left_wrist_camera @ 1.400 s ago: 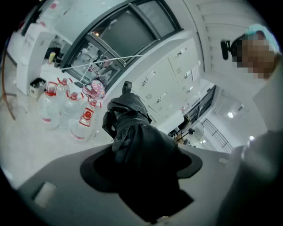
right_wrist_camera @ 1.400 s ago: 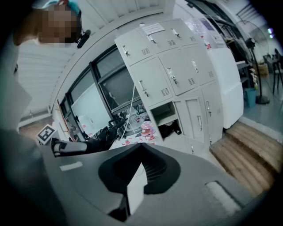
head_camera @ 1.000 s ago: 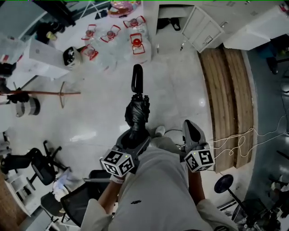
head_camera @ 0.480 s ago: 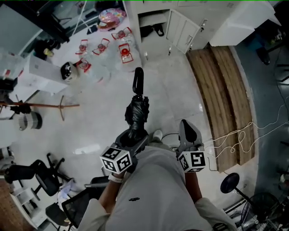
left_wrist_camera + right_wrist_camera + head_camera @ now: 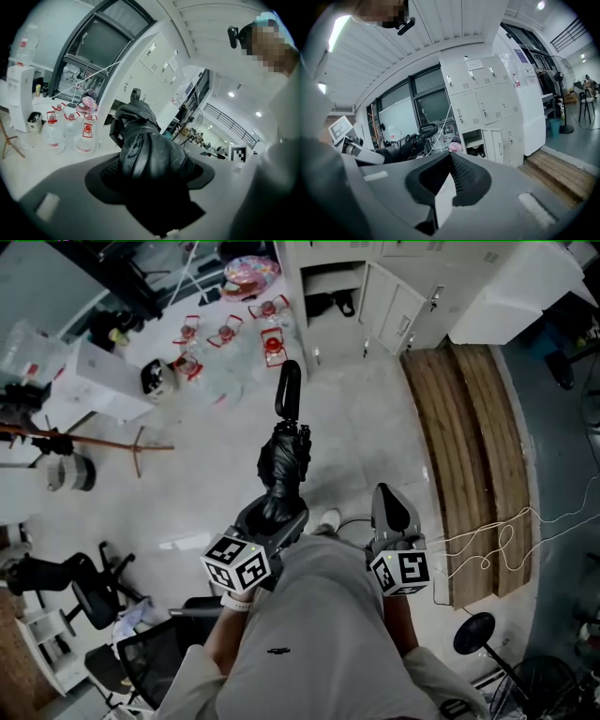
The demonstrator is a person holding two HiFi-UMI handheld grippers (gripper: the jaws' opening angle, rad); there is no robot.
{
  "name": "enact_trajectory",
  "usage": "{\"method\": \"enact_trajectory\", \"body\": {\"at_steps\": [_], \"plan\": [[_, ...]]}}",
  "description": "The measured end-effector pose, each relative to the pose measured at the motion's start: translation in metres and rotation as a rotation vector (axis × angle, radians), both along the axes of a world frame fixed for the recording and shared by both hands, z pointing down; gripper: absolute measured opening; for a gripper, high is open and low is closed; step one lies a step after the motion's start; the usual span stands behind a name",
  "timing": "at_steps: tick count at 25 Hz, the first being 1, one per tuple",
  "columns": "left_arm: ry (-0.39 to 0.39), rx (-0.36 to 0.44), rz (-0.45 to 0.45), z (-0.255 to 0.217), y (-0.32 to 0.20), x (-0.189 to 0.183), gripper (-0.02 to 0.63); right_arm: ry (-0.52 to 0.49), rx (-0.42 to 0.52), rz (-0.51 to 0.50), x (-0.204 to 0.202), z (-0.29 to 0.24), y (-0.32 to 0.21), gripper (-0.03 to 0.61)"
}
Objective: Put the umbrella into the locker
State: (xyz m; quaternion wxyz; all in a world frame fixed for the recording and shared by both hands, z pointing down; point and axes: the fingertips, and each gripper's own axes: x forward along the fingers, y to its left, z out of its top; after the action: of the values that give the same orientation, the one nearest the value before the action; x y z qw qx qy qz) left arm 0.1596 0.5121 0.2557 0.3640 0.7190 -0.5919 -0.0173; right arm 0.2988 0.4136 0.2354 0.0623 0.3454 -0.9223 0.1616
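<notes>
A folded black umbrella [image 5: 284, 463] points its handle [image 5: 288, 390] toward the white lockers [image 5: 412, 292]. My left gripper [image 5: 278, 507] is shut on the umbrella's cloth body, which fills the space between its jaws in the left gripper view [image 5: 150, 164]. One low locker compartment [image 5: 330, 279] stands open, its door [image 5: 394, 306] swung aside; the right gripper view shows that compartment [image 5: 472, 139] too. My right gripper [image 5: 387, 495] is held beside the umbrella, to its right and apart from it, with its jaws shut [image 5: 451, 157] on nothing.
Several water bottles [image 5: 272, 338] with red labels stand on the floor left of the lockers. A wooden platform [image 5: 469, 427] runs along the right, with a white cable [image 5: 487, 540] across it. An office chair [image 5: 84, 587] and a thin red-brown pole on a stand [image 5: 84, 439] are at the left.
Both grippers have gone forward and up a little with the umbrella still held. The lockers and the bottles now sit lower and nearer in the head view.
</notes>
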Motion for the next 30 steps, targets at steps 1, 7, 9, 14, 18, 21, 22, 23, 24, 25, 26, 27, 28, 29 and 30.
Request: {"method": "enact_trajectory", "body": {"at_steps": [1,7,9,14,18,21,22,23,24,25,26,27,28,29,30], "plan": [[0.008,0.003,-0.005,-0.003,-0.001,-0.001,0.342,-0.001,-0.004,-0.007,-0.002,0.0,0.001,0.003],[0.086,0.03,-0.002,-0.006,-0.014,-0.008,0.342,0.017,-0.002,-0.013,-0.012,0.001,-0.01,0.003],[0.093,0.025,0.007,-0.006,-0.02,-0.015,0.342,0.023,0.002,0.004,-0.017,-0.001,-0.016,0.003],[0.137,0.024,0.005,0.0,-0.03,-0.039,0.344,0.052,0.0,0.023,-0.036,0.003,-0.026,0.002],[0.135,0.021,0.033,0.003,-0.04,-0.061,0.344,0.064,-0.011,0.036,-0.063,0.005,-0.037,0.003],[0.152,0.025,0.062,0.002,-0.053,-0.078,0.344,0.066,-0.011,0.042,-0.088,0.003,-0.049,0.003],[0.165,0.027,0.067,0.001,-0.058,-0.085,0.344,0.069,-0.008,0.041,-0.098,0.001,-0.053,0.002],[0.179,0.03,0.07,0.0,-0.063,-0.093,0.344,0.072,-0.003,0.041,-0.108,-0.001,-0.058,0.003],[0.192,0.031,0.074,-0.002,-0.068,-0.101,0.344,0.074,0.0,0.042,-0.118,-0.003,-0.061,0.003],[0.204,0.031,0.077,-0.003,-0.072,-0.109,0.344,0.075,0.003,0.044,-0.128,-0.005,-0.064,0.003],[0.215,0.032,0.08,-0.003,-0.075,-0.118,0.344,0.076,0.004,0.048,-0.137,-0.008,-0.066,0.002],[0.224,0.034,0.083,-0.004,-0.078,-0.127,0.344,0.078,0.006,0.051,-0.147,-0.011,-0.068,0.003],[0.229,0.034,0.087,-0.004,-0.081,-0.135,0.344,0.08,0.009,0.053,-0.156,-0.015,-0.07,0.002],[0.231,0.033,0.091,-0.006,-0.083,-0.144,0.344,0.084,0.013,0.054,-0.165,-0.018,-0.072,0.003],[0.229,0.029,0.096,-0.007,-0.085,-0.152,0.344,0.088,0.017,0.053,-0.175,-0.02,-0.073,0.003]]}}
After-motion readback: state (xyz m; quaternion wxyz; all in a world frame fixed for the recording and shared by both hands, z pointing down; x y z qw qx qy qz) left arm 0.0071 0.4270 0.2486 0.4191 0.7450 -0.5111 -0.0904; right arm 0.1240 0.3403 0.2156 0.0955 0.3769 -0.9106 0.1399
